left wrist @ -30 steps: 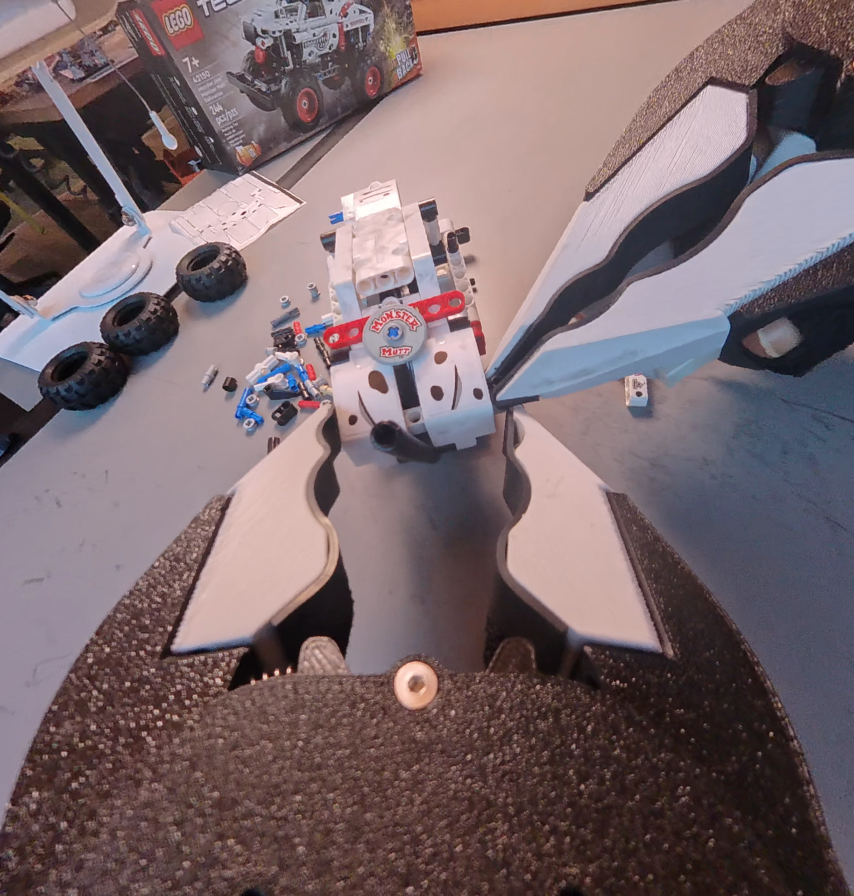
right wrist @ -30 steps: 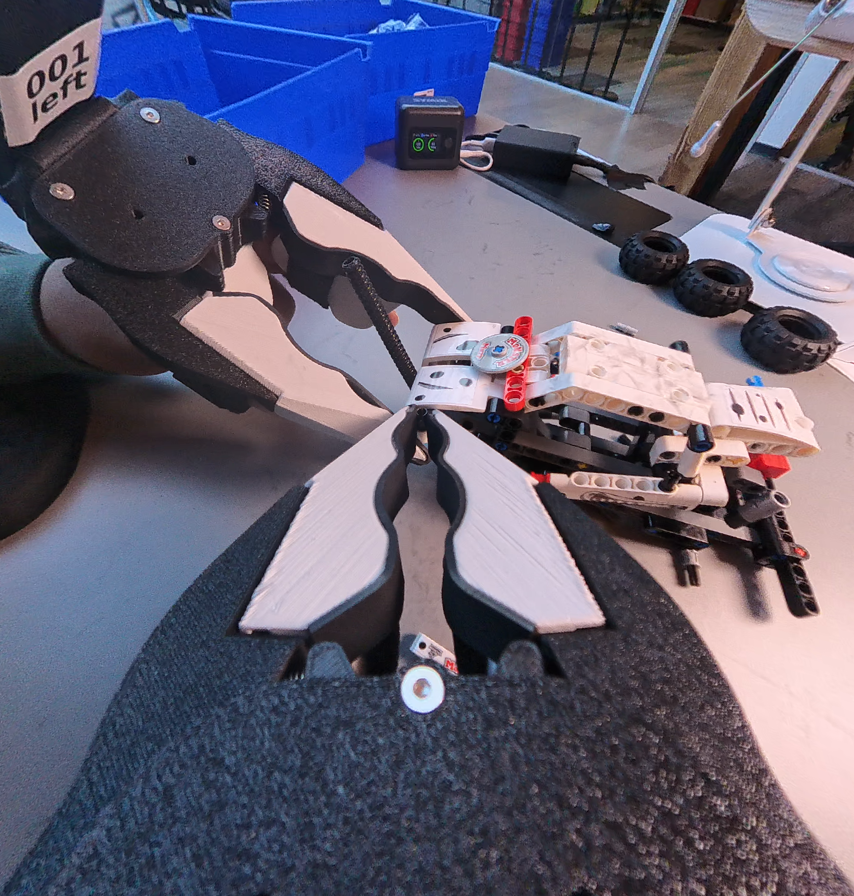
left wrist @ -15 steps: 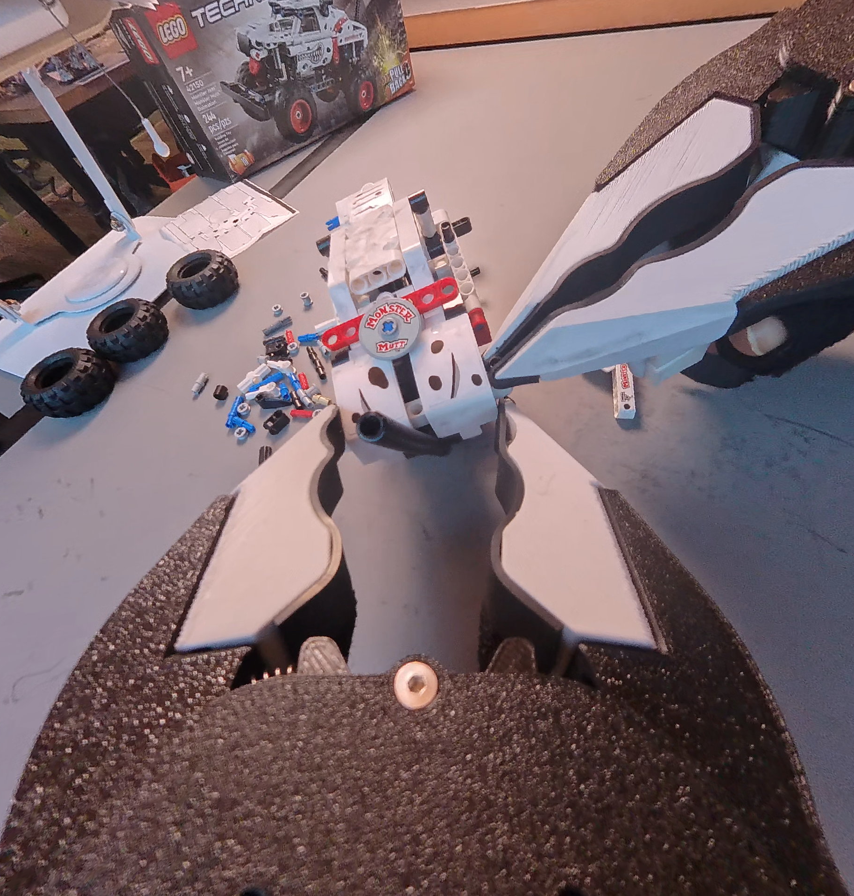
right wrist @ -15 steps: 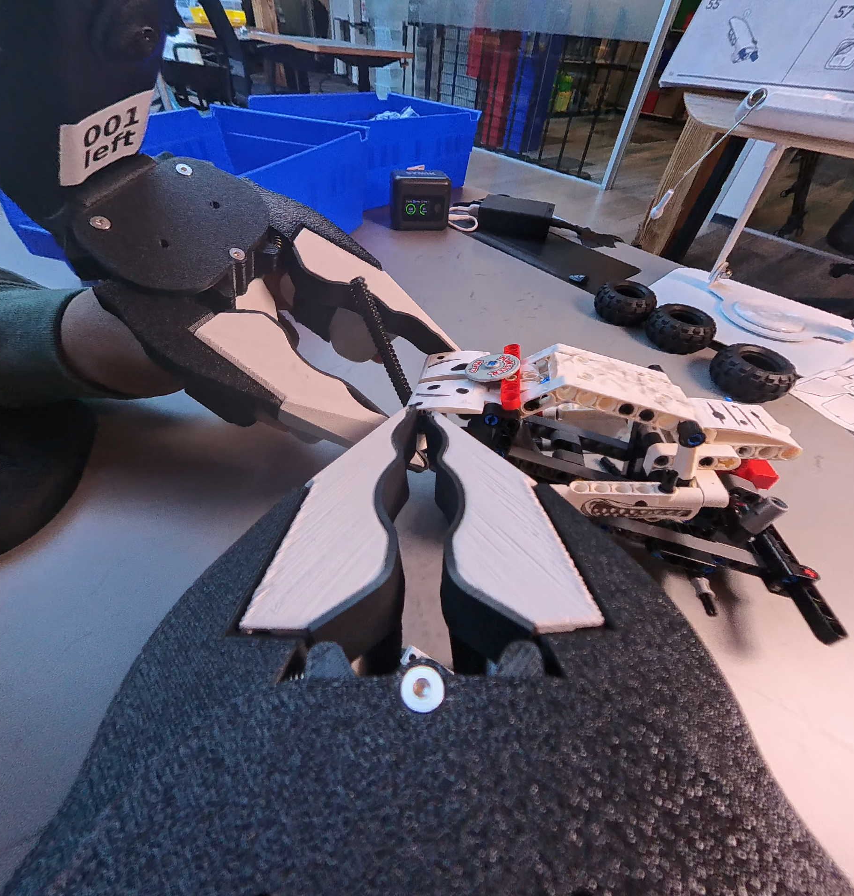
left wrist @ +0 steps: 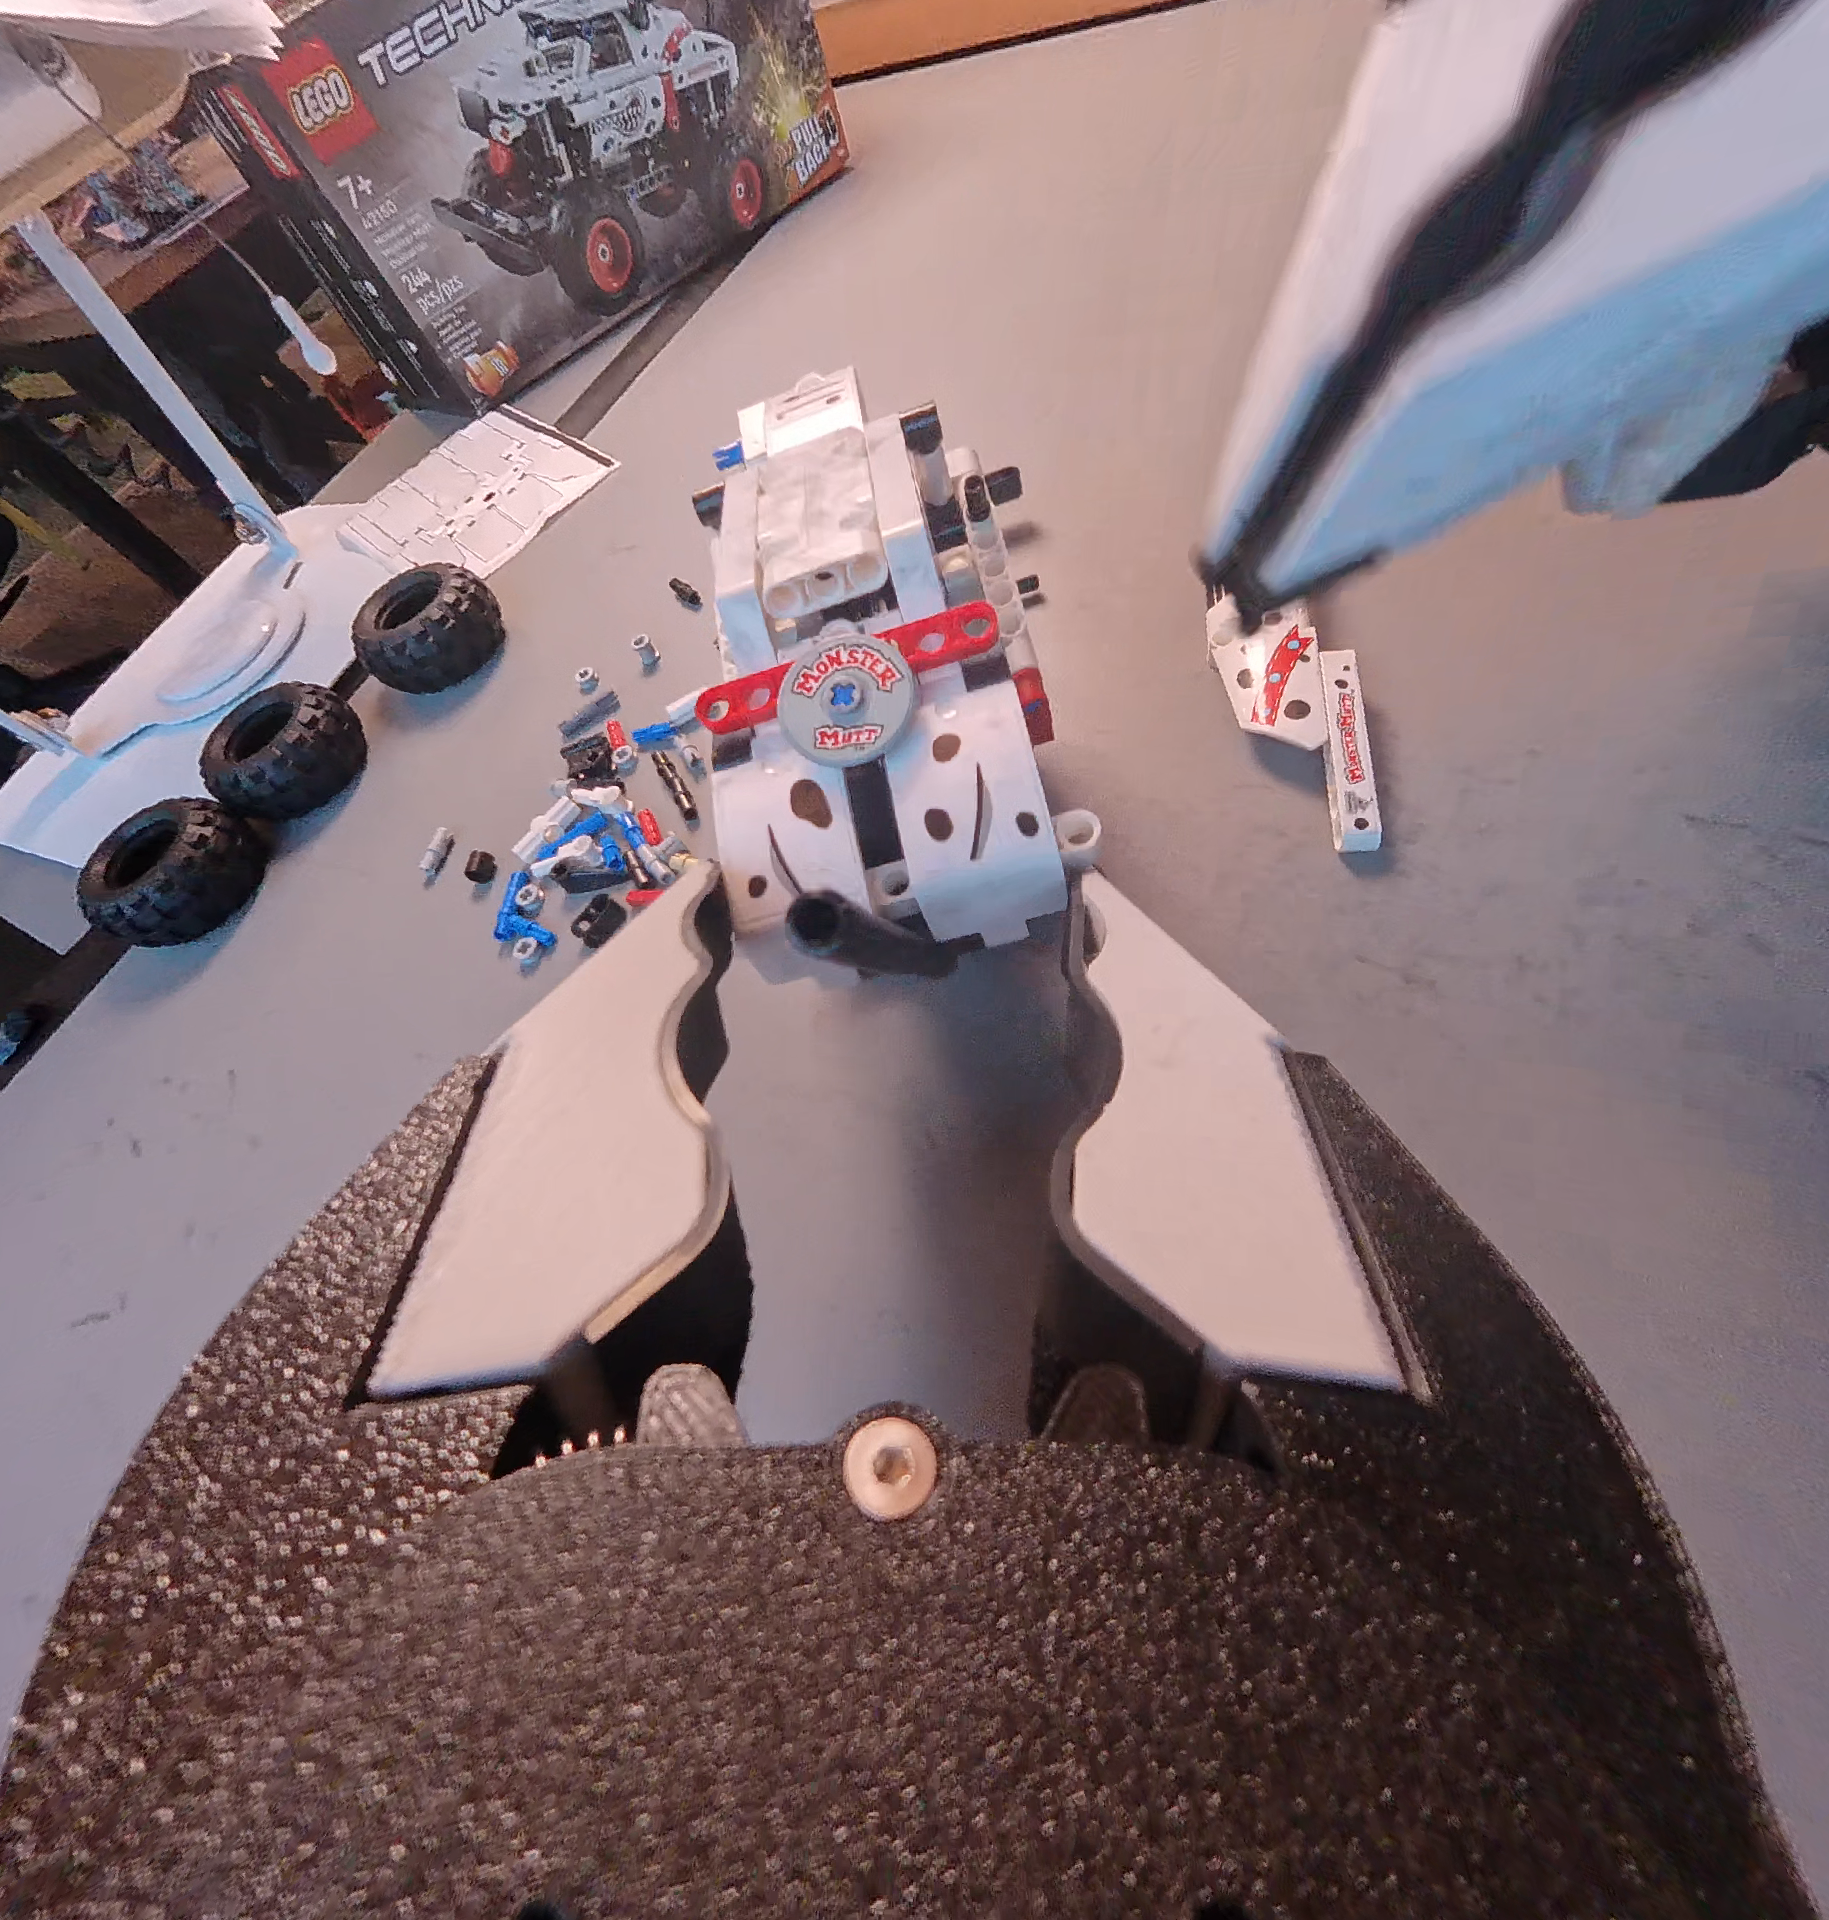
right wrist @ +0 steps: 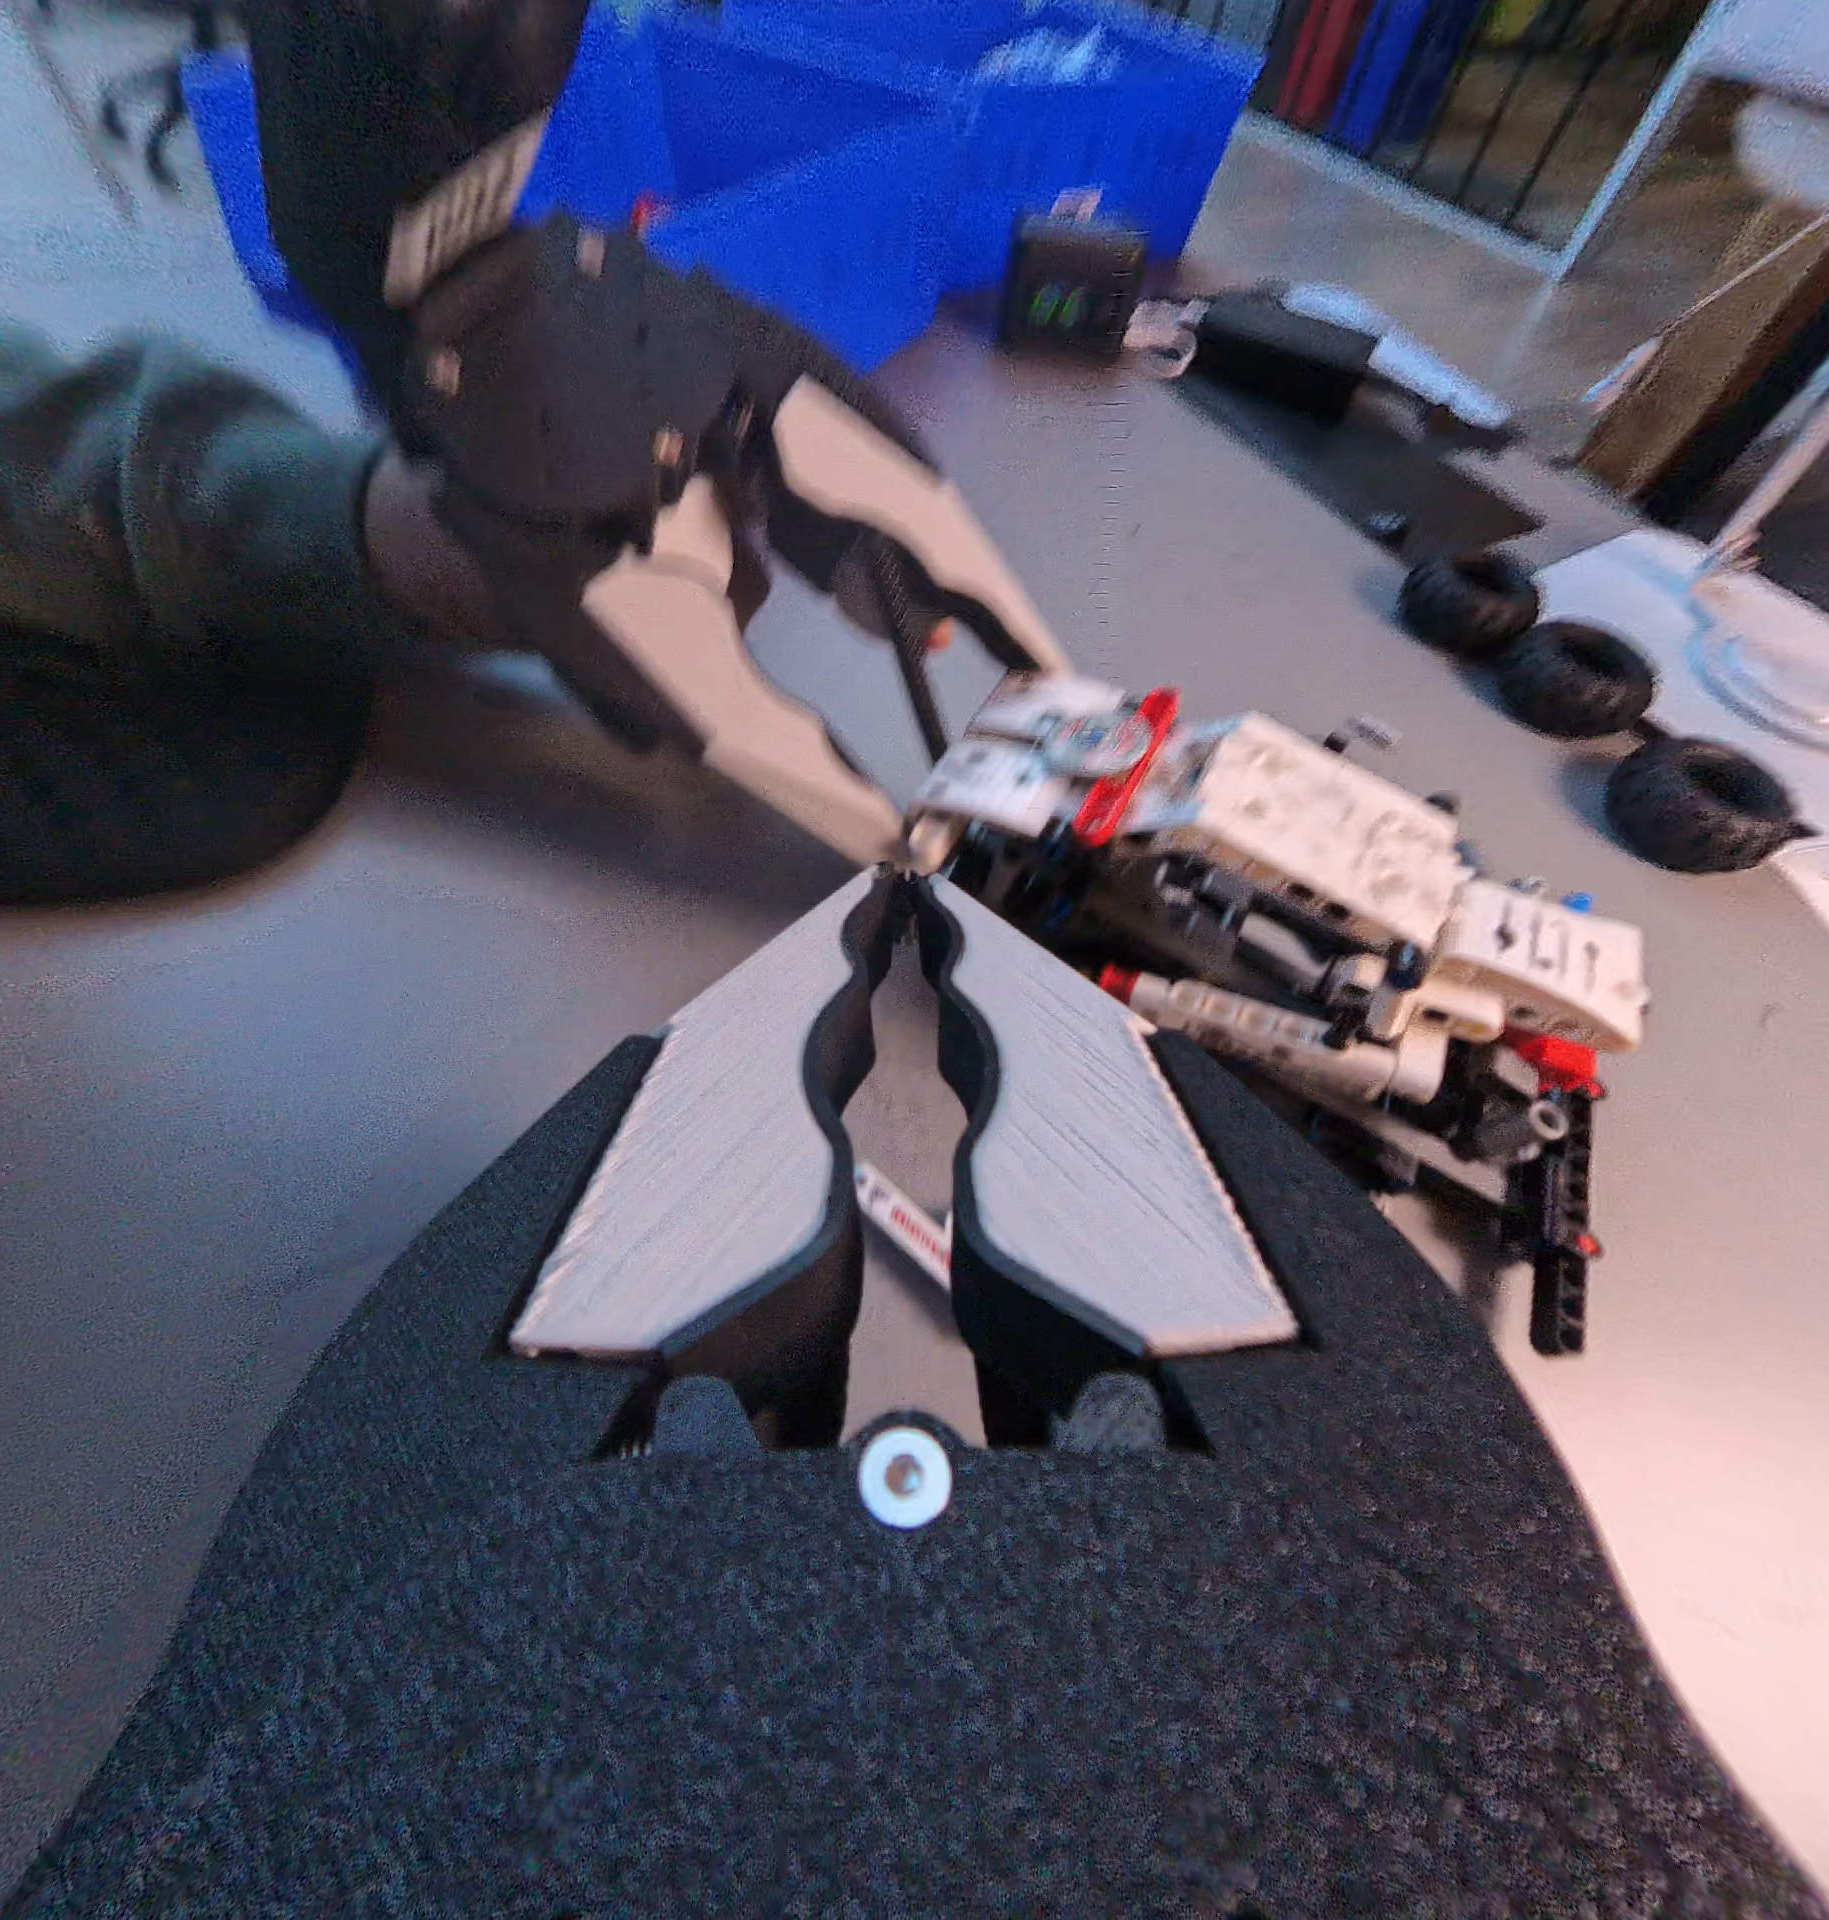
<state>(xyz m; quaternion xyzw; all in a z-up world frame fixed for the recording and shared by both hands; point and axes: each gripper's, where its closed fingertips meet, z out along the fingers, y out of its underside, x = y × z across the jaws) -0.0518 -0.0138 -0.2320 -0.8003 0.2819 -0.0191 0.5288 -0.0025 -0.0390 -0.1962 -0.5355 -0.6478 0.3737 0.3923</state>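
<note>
A white spotted toy truck model with a red beam and a round grey badge lies on the grey table; it also shows in the right wrist view. My left gripper is open, with a fingertip beside each front corner of the model. A black tube sticks out of the model's front between them. My right gripper is shut with nothing seen in it. In the left wrist view the right gripper hovers, blurred, over a loose white panel with a red stripe and a white beam.
Three black tyres and a pile of small loose pieces lie left of the model. A white stand base, a paper sheet and the set's box are behind. Blue bins stand at the far edge.
My right gripper, still shut, has left the model's front right corner and moved up and to the right, over the loose white panel. The left gripper and the model have stayed put.
</note>
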